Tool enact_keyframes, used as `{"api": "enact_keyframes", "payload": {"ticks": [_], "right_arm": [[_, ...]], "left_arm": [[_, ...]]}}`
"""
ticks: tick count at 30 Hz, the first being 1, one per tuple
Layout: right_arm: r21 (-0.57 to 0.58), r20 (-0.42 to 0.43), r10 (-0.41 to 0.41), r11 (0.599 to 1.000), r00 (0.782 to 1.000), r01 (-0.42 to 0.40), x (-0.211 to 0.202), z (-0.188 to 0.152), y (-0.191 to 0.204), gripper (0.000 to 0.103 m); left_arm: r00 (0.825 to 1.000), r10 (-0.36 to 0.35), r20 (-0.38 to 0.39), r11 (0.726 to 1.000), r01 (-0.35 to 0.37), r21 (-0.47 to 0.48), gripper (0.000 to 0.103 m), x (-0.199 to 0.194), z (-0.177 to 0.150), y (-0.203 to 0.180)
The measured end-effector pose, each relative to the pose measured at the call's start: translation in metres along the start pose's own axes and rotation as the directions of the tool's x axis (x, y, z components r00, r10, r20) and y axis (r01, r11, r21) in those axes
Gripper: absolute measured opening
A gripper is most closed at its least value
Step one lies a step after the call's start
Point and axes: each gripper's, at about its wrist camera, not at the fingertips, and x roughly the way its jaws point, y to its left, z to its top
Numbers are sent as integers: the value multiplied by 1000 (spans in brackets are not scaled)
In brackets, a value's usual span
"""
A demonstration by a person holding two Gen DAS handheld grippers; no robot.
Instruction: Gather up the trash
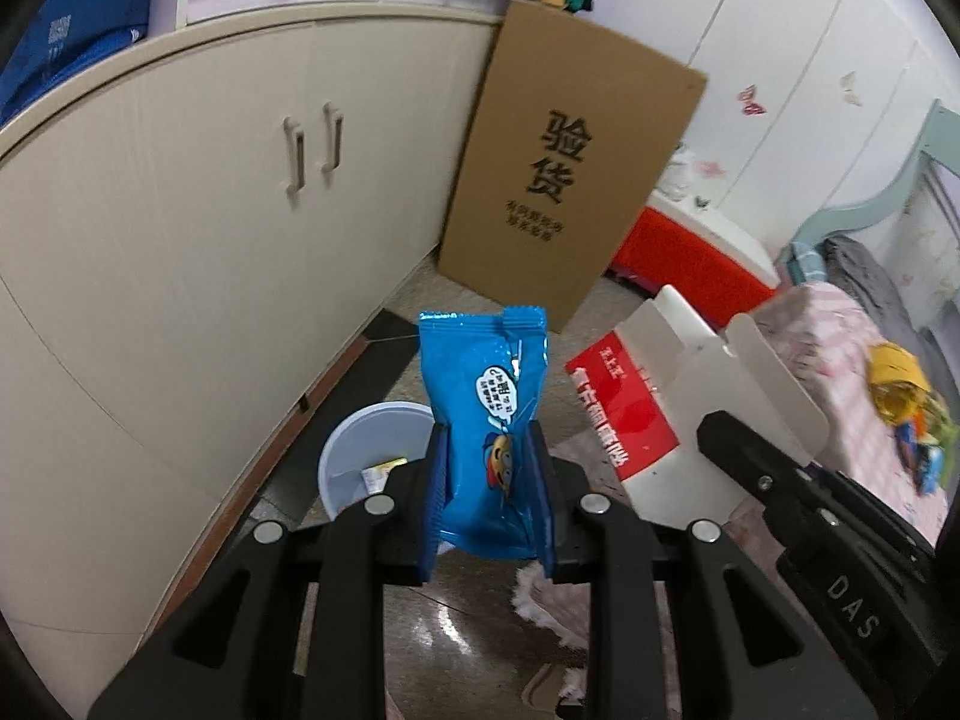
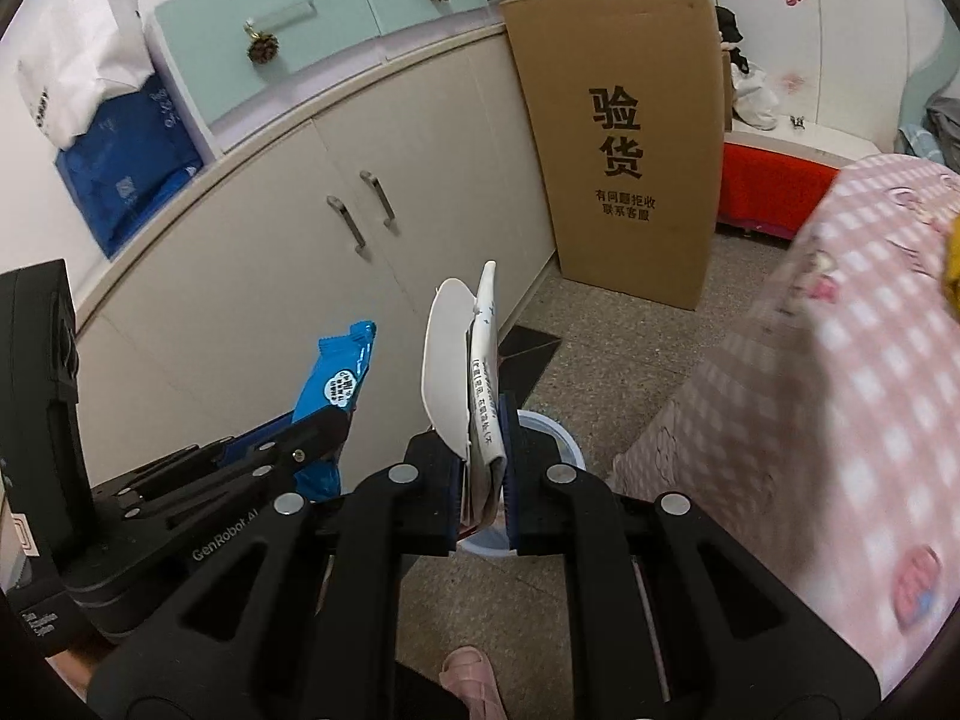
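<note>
1. A glossy blue plastic snack wrapper (image 1: 489, 438) with a cartoon figure and a white speech bubble is pinched upright between the blue pads of the left hand-held gripper (image 1: 487, 498).
2. Below and behind that wrapper, a round pale-blue plastic waste bin (image 1: 354, 450) is seen on the speckled floor (image 2: 600, 372), with a scrap of paper inside it.
3. A flattened red-and-white cardboard carton (image 2: 474, 384) with open white flaps is clamped edge-on by the right hand-held gripper (image 2: 485, 480), whose pads are pressed close together on it.
4. In the right wrist view, the bin's rim is seen just behind the clamped carton, and the left hand-held gripper with its blue wrapper is seen to the left.
5. A tall brown cardboard sheet (image 1: 570, 174) printed with black characters is leaned against a cream cabinet (image 1: 180, 252) with two handles.
6. A bed with a pink checked cover (image 2: 828, 396) is seen at the right.
7. A pink slipper (image 2: 471, 681) is visible at the lower edge.
</note>
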Motion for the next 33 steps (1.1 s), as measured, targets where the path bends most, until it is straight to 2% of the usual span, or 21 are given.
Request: {"api": "enact_keyframes", "payload": {"ticks": [4,6,7,8,11,20,33], "right_arm": [[11,-6,-23,1000,1000,23,21,3,-4,11],[15,-19,-28,1000,999,28,29,2,-5,11],[17,-28,-27,999,999,28,33,1,-6,11],[18,-34,-27,999,999,28,35,0,-6,11],[21,-52,-25,999,998,26,41,-3,-7,11],[4,-59,-3,1000,998,3,38,-6,6,11],[-29,-49,9,1000,999,-11,38,-4,27,11]], "left_arm": [[999,33,-6,999,-33,-19,33,24,15,6],[997,83,-7,996,-83,-30,43,33,18,9],[995,95,-9,995,-96,-27,53,36,19,9],[995,96,-13,995,-97,-27,55,38,18,10],[996,78,-30,996,-79,-28,56,41,15,12],[993,113,-14,993,-113,-40,60,29,10,23],[993,118,-12,990,-118,-79,63,21,8,37]]}}
